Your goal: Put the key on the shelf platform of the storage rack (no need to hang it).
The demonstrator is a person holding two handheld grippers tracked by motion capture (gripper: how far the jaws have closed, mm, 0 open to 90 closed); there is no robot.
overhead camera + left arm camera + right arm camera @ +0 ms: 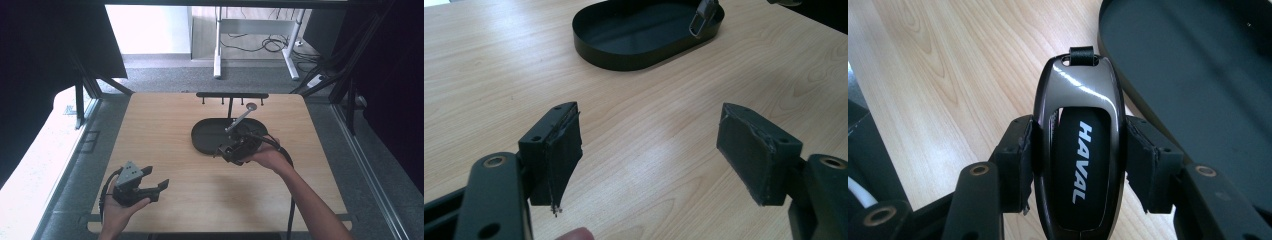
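My right claw (1079, 165) is clamped on the glossy Haval key fob (1079, 150) just beside the black oval tray (1198, 90), and its slick shell could squirt free; my left claw (649, 150) gapes empty.

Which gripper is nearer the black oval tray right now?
Right. The right gripper, shut on the Haval key fob, sits at the black oval tray's near rim. The left gripper, jaws open, rests well back near the table's front-left corner.
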